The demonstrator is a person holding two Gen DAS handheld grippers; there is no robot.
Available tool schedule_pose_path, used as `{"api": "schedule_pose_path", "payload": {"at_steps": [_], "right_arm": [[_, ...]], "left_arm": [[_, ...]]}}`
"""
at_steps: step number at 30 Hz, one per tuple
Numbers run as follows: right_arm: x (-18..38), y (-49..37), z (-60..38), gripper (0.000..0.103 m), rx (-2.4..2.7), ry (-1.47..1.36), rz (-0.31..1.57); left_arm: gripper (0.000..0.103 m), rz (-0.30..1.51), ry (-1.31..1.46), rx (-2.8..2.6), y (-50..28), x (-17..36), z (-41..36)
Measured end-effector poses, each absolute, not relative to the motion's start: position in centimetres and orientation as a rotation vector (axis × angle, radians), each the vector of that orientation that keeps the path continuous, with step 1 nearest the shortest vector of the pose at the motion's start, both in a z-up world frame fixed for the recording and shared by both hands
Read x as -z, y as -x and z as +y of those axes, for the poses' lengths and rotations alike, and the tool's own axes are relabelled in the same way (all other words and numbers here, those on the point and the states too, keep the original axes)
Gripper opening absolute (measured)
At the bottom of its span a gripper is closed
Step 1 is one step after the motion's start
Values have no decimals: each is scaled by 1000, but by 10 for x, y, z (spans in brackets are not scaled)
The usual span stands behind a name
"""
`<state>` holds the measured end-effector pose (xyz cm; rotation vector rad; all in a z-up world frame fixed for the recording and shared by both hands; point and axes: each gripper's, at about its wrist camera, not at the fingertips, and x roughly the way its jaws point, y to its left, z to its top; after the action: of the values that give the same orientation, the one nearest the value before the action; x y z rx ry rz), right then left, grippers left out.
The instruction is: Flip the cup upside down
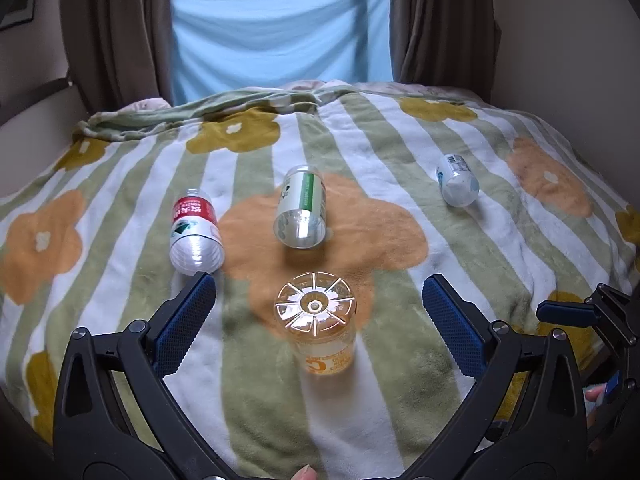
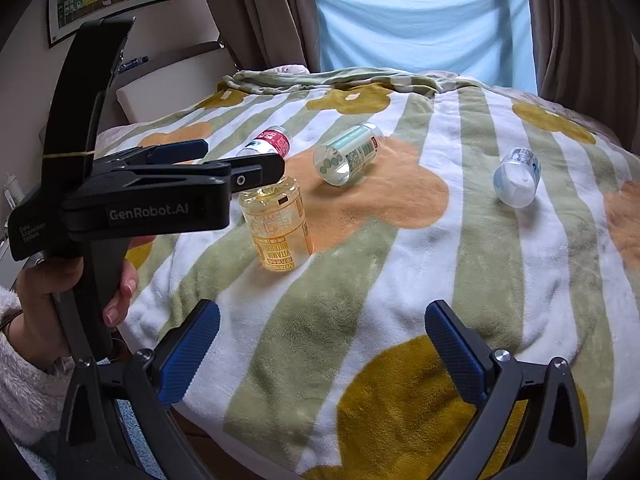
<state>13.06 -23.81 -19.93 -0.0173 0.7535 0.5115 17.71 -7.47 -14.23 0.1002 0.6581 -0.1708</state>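
An orange-tinted clear cup [image 1: 316,322] stands upside down on the striped flower blanket [image 1: 400,184], its ribbed base up. It also shows in the right wrist view [image 2: 278,226], its label text inverted. My left gripper [image 1: 318,316] is open, its blue pads on either side of the cup, apart from it. In the right wrist view the left gripper [image 2: 224,168] hangs just above and left of the cup. My right gripper [image 2: 322,340] is open and empty over the blanket's near edge.
Three cut bottle cups lie on their sides: a red-labelled one [image 1: 195,236] at left, a green-labelled one [image 1: 302,210] in the middle, a white-blue one [image 1: 458,181] at right. A blue sheet [image 1: 280,32] and brown curtains hang behind the bed.
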Motion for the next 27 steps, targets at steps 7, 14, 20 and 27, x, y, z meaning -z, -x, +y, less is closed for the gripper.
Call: {"api": "schedule_pose_path", "payload": {"at_steps": [7,14,20,27], "right_arm": [[127,-109,-235,103,-413,26,614],[60,-86,-228,102,-253,13,448],[43,-70,-222,103,-123,17,370],[43,-54,-220,102,-58,9,303]], "left_arm": [[103,598,27,123,-132,76,-28],[103,503,3,58,-78,45,1],[103,395,17,62,-49,25,15],[103,356,18,79,-43,17,17]]}}
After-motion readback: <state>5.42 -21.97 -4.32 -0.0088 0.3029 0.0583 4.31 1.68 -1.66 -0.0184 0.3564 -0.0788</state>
